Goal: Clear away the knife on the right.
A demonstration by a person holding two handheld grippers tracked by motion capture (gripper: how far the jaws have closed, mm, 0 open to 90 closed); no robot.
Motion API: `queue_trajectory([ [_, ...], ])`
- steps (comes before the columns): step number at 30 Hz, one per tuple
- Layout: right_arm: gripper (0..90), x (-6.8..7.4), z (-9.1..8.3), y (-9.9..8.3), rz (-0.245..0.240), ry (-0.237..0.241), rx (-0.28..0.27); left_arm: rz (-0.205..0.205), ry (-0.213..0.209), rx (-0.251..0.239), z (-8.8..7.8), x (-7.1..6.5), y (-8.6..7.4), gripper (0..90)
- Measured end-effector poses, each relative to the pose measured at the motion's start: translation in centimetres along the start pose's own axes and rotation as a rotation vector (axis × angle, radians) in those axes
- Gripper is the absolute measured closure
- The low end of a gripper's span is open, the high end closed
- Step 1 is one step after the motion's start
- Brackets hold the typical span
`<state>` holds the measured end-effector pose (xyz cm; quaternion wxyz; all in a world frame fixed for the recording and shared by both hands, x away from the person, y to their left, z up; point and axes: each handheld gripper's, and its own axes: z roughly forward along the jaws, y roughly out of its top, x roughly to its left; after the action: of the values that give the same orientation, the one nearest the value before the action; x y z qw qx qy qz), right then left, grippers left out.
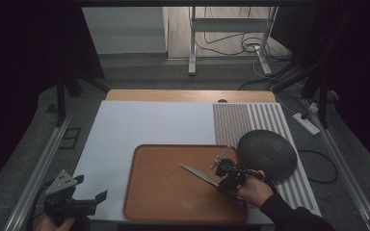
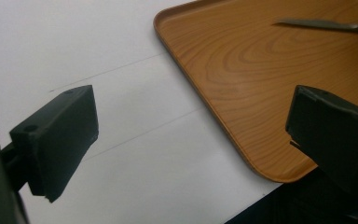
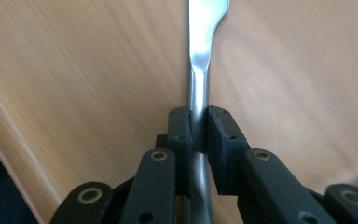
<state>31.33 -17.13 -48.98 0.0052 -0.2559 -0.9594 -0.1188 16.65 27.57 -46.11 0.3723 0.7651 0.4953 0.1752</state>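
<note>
Right gripper (image 1: 227, 179), held in the person's right hand (image 1: 253, 190) near the tray's (image 1: 144, 202) right edge, with the dark sleeve (image 1: 294, 216) entering from the table's (image 1: 139, 125) near right corner; the forearm slants up and to the left in the high view, so the gripper points toward the tray's middle. Its jaws are pinched on the handle of a metal knife (image 3: 200, 70): in the right gripper view the two pads (image 3: 179, 135) press against either side of the handle, and the blade runs straight away from them over the wood grain. In the high view the knife (image 1: 197, 172) lies low over the tray's right half, blade tip toward the tray's centre; whether the blade touches the tray cannot be told. Left gripper (image 1: 84, 197), held in the left hand (image 1: 53, 224) at the table's near left corner, just outside the tray's near left corner, pointing toward the right. Its jaws stand spread wide with nothing between them; in the left gripper view the two pads (image 2: 60, 135) frame the white table cover (image 2: 121, 140) and the tray's rounded corner (image 2: 270, 172). A dark, textured bowl (image 1: 267, 154) sits upside down on the striped mat (image 1: 270, 115) along the table's right edge, just beyond the right hand.
</note>
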Motion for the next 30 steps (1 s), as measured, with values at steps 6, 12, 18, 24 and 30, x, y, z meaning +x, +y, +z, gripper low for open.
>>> queue_trajectory([
  [6, 87.1, -0.2, -1.7, 1.1, -0.043, 0.033, -0.111, -0.002, 0.001, 0.001, 0.0, 0.0, 0.0, 3.5],
  [12, 90.0, 1.5, 0.2, 4.3, -0.163, 0.053, -0.101, -0.001, 0.003, 0.005, 0.1, 0.0, 0.0, 3.5],
  [18, 90.0, 1.5, 2.4, 6.6, -0.223, 0.052, -0.085, -0.005, 0.001, 0.003, 0.0, 0.1, 0.0, 3.5],
  [24, 90.0, 0.3, 2.2, 6.3, -0.19, 0.012, -0.085, -0.001, 0.003, 0.004, 0.1, 0.0, 0.0, 3.5],
  [30, 90.0, -1.6, 1.6, 5.0, -0.13, -0.031, -0.076, -0.001, 0.002, 0.003, 0.0, 0.0, 0.0, 3.5],
])
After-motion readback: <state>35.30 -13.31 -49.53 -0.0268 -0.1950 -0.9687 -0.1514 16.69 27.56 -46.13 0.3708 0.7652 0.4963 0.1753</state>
